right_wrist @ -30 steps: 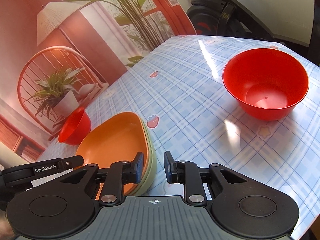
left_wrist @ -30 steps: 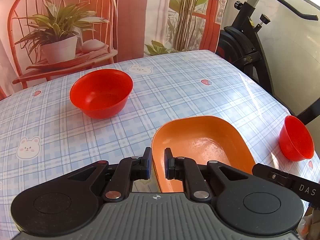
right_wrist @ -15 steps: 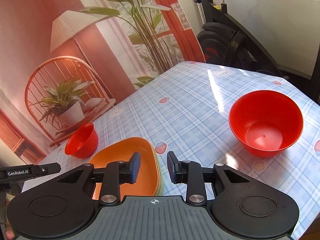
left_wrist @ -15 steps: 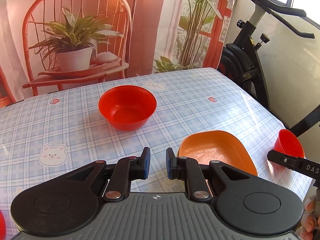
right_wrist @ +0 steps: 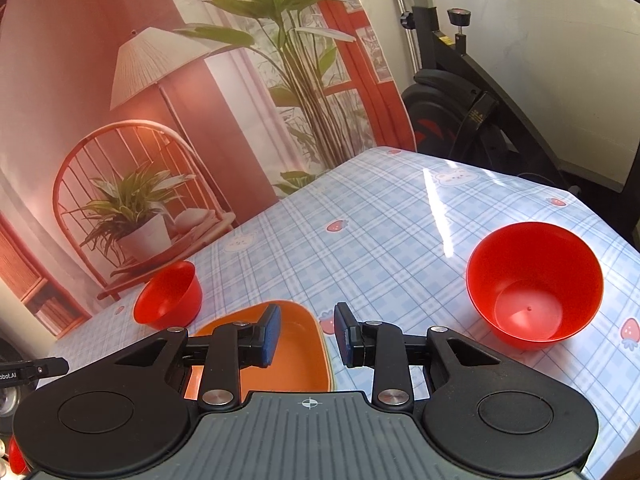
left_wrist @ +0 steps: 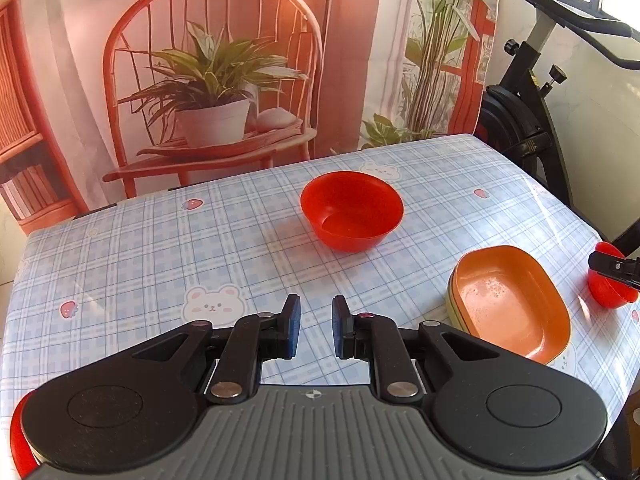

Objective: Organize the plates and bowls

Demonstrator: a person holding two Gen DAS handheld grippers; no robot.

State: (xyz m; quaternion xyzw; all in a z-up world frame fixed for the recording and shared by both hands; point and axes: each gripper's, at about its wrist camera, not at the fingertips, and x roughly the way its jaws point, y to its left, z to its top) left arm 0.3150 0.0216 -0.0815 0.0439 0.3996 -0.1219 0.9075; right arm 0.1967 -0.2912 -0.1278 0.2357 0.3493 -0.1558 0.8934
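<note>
A: How does the left hand-held gripper (left_wrist: 316,326) stand?
B: Low in the frame's middle, its blue pads a narrow gap apart, nothing between them; only the checked tabletop (left_wrist: 160,248) shows through.

A: And the right hand-held gripper (right_wrist: 306,332)?
B: Also parted, a little wider, gripping nothing. The orange plate (right_wrist: 296,344) lies behind its left finger and is not touched.

A: Where are the dishes?
B: In the left view a red bowl (left_wrist: 352,210) sits at centre, and the orange plate (left_wrist: 512,304) lies at lower right, stacked on a pale green one whose edge alone shows. In the right view a larger-looking bowl (right_wrist: 534,286) stands at right and a small one (right_wrist: 168,296) at left.

A: Anything cut off?
B: A red bowl (left_wrist: 608,286) at the left view's right edge is partly covered by the other gripper's black tip. A red sliver at lower left is too hidden to name. The gripper body covers the plate's near end in the right view.
</note>
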